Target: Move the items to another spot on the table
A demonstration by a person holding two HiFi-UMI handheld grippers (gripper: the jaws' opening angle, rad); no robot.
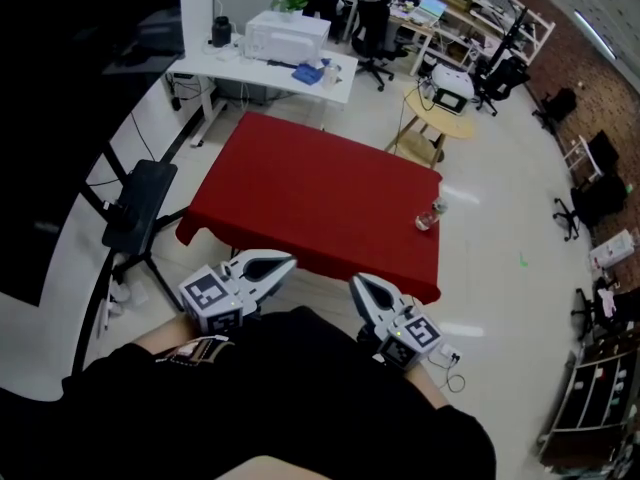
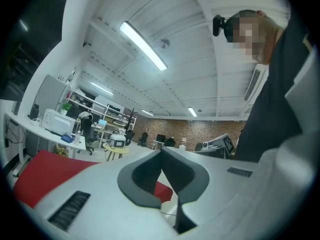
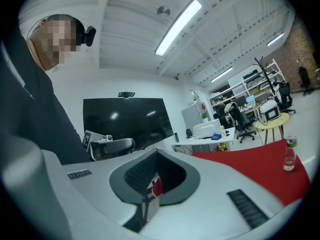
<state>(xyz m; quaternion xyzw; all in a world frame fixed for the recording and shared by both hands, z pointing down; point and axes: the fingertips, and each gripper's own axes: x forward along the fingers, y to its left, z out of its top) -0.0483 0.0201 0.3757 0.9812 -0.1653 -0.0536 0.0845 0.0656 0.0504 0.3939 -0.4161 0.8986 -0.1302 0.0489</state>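
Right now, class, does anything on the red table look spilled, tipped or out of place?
Nothing is spilled or tipped. The one bottle stands upright on the table. The only thing worth noting is that it stands close to the table's right edge in the head view, which could be risky if it is knocked.

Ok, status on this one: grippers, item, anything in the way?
Both shut, empty: left gripper, right gripper, held at the body. One clear bottle upright at the right edge of the red table, untouched. Nothing seen blocking the reach.

Black top (image 1: 300, 398), white hand-held grippers (image 1: 288, 261) (image 1: 356, 281), grey pads (image 2: 145, 176), marker cubes (image 1: 212, 300), perhaps a wristband (image 1: 195, 351)
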